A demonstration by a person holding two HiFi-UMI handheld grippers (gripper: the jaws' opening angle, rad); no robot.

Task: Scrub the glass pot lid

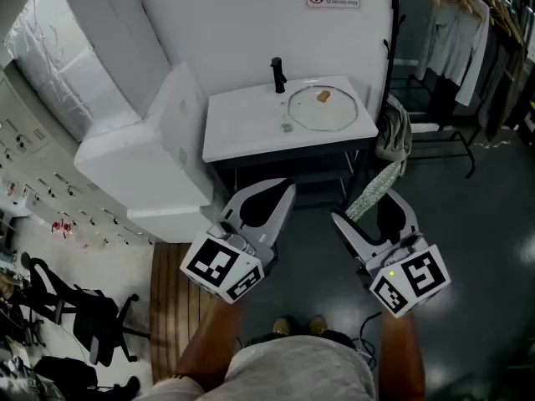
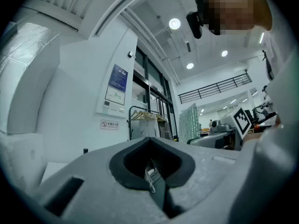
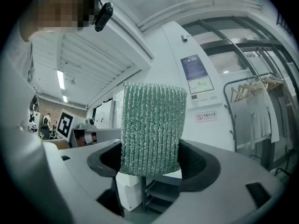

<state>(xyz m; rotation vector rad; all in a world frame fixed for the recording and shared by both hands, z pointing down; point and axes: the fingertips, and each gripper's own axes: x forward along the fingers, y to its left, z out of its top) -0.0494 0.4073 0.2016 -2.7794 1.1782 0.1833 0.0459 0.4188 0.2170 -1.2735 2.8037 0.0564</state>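
The bench (image 1: 242, 128) with the lid (image 1: 322, 109) stands well ahead — my left fingers (image 2: 93, 181) closed empty, my right fingers (image 3: 243, 171) pinching a scourer (image 3: 150, 129) that hard scrubbing could drag loose.

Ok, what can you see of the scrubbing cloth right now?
The scrubbing cloth is a green mesh strip, ribbed lengthwise, with a silvery glint. Its lower end is clamped between the fingers of the right gripper; the rest stands free beyond them, well short of the sink. Nothing else touches it.
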